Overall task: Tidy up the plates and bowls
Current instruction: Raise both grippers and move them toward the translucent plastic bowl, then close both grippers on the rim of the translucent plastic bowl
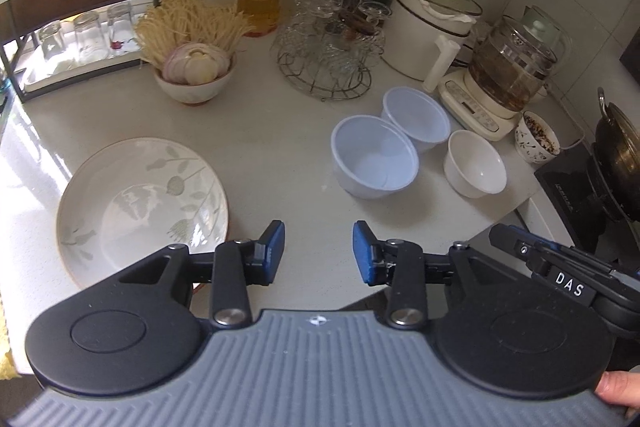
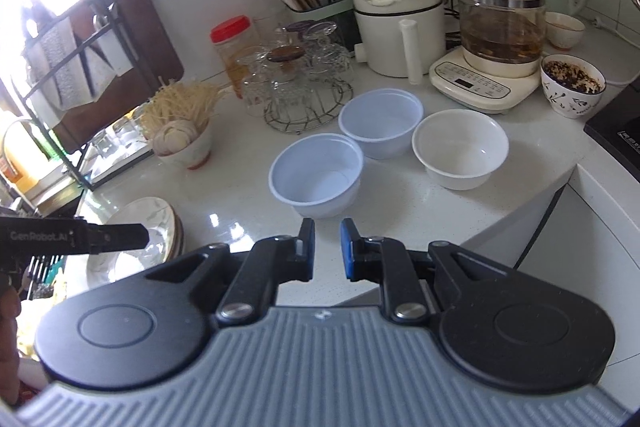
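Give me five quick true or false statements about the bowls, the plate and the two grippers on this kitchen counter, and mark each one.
1. Three empty bowls stand near the counter corner: two pale blue plastic bowls and one white ceramic bowl. True.
2. The white floral plate holds sliced onion. False: it is bare; the onion sits in a small bowl.
3. The left gripper is open with nothing between its pads. True.
4. The right gripper grips a bowl. False: it holds nothing.
5. The three bowls are stacked. False: they stand side by side.

left tongs (image 1: 319, 253) parted, empty; right tongs (image 2: 327, 249) nearly closed, empty.
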Motion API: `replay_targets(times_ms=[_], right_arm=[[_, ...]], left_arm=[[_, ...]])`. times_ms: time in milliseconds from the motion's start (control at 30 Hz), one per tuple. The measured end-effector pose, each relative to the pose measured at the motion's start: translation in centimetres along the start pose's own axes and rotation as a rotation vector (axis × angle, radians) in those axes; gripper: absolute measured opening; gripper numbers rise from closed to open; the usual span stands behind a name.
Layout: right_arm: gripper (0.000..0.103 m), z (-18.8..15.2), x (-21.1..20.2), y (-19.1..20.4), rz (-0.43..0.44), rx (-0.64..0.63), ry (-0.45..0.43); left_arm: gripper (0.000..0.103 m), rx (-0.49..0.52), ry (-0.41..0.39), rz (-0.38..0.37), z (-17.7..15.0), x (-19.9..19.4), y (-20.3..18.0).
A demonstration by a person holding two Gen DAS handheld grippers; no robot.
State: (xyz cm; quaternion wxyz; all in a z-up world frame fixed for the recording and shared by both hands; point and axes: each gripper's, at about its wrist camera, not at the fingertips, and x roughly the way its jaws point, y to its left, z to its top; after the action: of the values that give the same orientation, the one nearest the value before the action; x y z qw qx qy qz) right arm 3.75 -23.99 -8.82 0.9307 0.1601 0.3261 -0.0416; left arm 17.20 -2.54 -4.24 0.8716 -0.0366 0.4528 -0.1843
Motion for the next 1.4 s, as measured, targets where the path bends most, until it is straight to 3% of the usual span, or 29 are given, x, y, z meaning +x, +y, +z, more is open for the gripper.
replay_targets(times_ms=[67, 133, 200, 333, 367, 600, 967, 1133, 1400], right_arm=[[0.028, 0.3, 0.2, -0.5, -0.010, 0.017, -0.004], [0.059, 0.4, 0.3, -1.0, -0.011, 0.030, -0.022], [0.071, 0.6, 0.7, -1.6, -0.015, 0.038, -0.033], [0.071, 1.4, 2.4, -3.6, 0.011, 0.123, 0.011], [0.071, 1.6, 2.9, -4.1, 0.018, 0.149, 0.016], [0.071, 2.4, 6.2, -5.6, 0.052, 0.225, 0.060], [0.071, 3.5, 10.4, -7.1, 0.097, 0.283, 0.134], [0.062, 3.7, 12.1, -7.7, 0.106, 0.296, 0.184], [0.061, 4.1, 14.4, -8.1, 0.148, 0.336, 0.223]], left_arm=[[0.043, 0.005, -0.001, -0.019, 0.5, 0.7, -0.4], [0.043, 0.016, 0.002, -0.028, 1.0, 1.7, -0.8], [0.043, 0.023, 0.009, -0.039, 1.5, 2.8, -1.1], [0.044, 0.017, 0.047, -0.082, 2.7, 5.3, -1.5], [0.049, 0.026, 0.049, -0.086, 3.1, 5.8, -1.6], [0.051, 0.016, 0.064, -0.058, 4.6, 9.0, -1.6], [0.051, -0.081, 0.092, -0.044, 6.8, 12.9, -0.3], [0.050, -0.090, 0.098, -0.040, 7.7, 14.3, -0.2], [0.049, -0.142, 0.143, -0.049, 7.6, 17.1, 0.6]])
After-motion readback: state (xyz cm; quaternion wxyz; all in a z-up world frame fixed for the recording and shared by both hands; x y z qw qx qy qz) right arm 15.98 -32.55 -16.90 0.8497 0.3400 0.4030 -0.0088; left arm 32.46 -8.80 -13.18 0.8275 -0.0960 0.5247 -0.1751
